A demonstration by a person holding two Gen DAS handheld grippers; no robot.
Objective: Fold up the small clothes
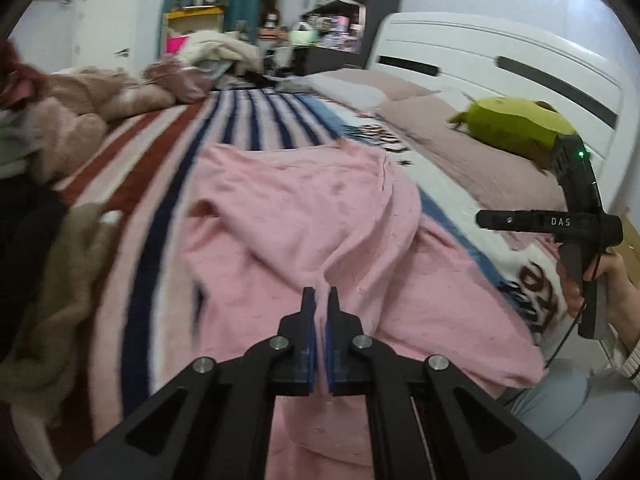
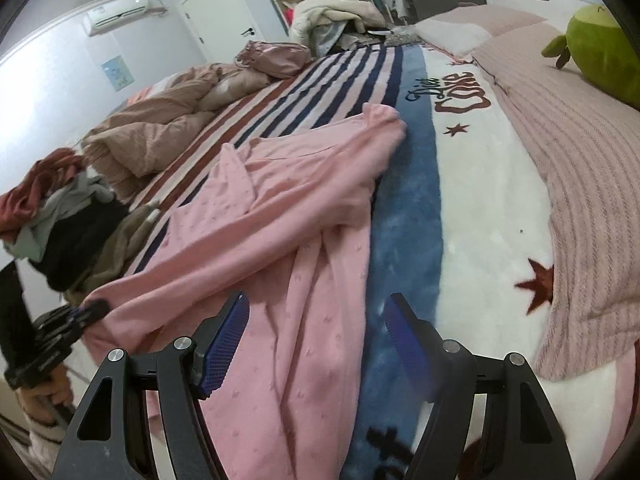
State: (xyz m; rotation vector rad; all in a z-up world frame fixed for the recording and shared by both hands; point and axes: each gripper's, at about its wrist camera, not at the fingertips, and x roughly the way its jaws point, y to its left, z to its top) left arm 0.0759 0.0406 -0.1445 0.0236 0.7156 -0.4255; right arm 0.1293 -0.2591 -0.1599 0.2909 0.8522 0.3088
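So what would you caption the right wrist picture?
Open right gripper hovering over the pink garment spread on a striped blanket, left gripper pinching its edge.

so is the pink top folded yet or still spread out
Partly: pink top lies rumpled across the striped blanket, one flap turned over, not neatly folded.

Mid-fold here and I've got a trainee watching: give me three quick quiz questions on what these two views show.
1. True or false: the right gripper has its jaws shut on the pink garment.
2. Which gripper pinches the garment? A left gripper B right
3. Fill in: the green plush toy lies near the bed's ____.

Key: 1 false, open and holding nothing; 2 A; 3 headboard.
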